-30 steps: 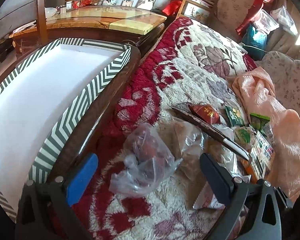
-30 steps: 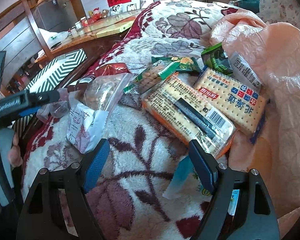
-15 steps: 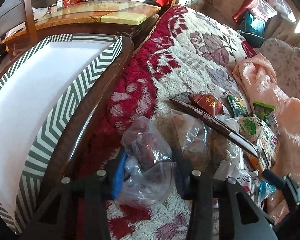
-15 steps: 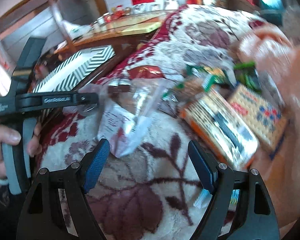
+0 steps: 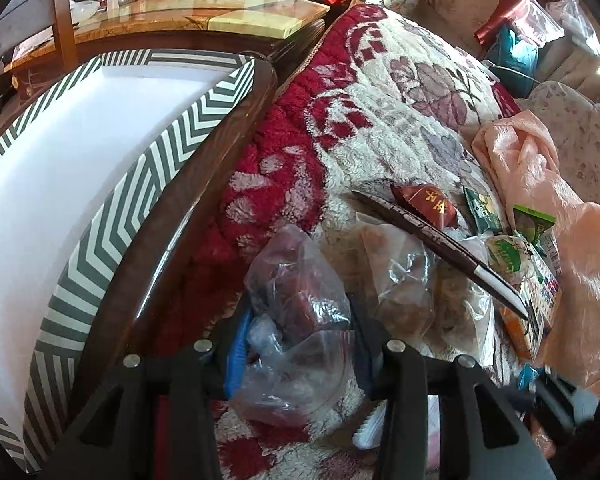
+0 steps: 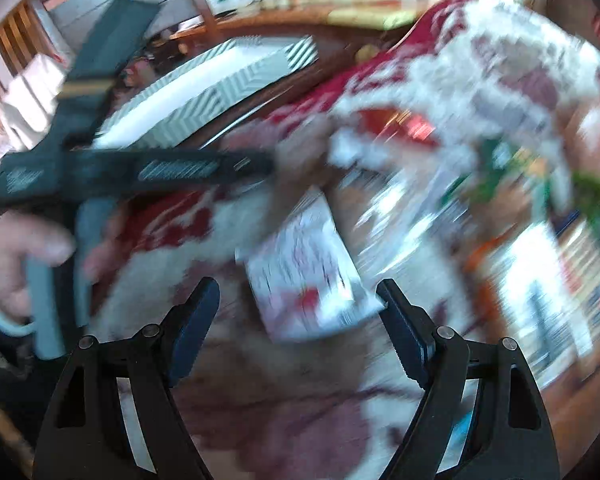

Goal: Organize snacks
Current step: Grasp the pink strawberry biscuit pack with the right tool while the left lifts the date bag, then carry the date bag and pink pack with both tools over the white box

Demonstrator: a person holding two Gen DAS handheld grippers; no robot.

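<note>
Clear plastic crumples between the pads of the left gripper (image 5: 296,344), which pinches a bag of dark red snacks (image 5: 300,300) on the fleece blanket (image 5: 380,120), just beside the white box with zigzag rim (image 5: 172,148). Gold characters mark a red packet (image 5: 428,206), too small to read. Badly blurred, the right wrist view alone shows the right gripper (image 6: 300,316) spread wide, empty, over a white printed packet (image 6: 308,280).

L claw (image 5: 298,344) clamped on crumpled clear plastic bag w/ dark red snacks (image 5: 296,300), over red-and-cream floral fleece blanket (image 5: 380,120). Beside it: white box w/ grey chevron rim (image 5: 112,208). Other side: second clear bag w/ brown snacks (image 5: 400,280), red wrapped packet (image 5: 428,204), green packets (image 5: 484,210).
</note>
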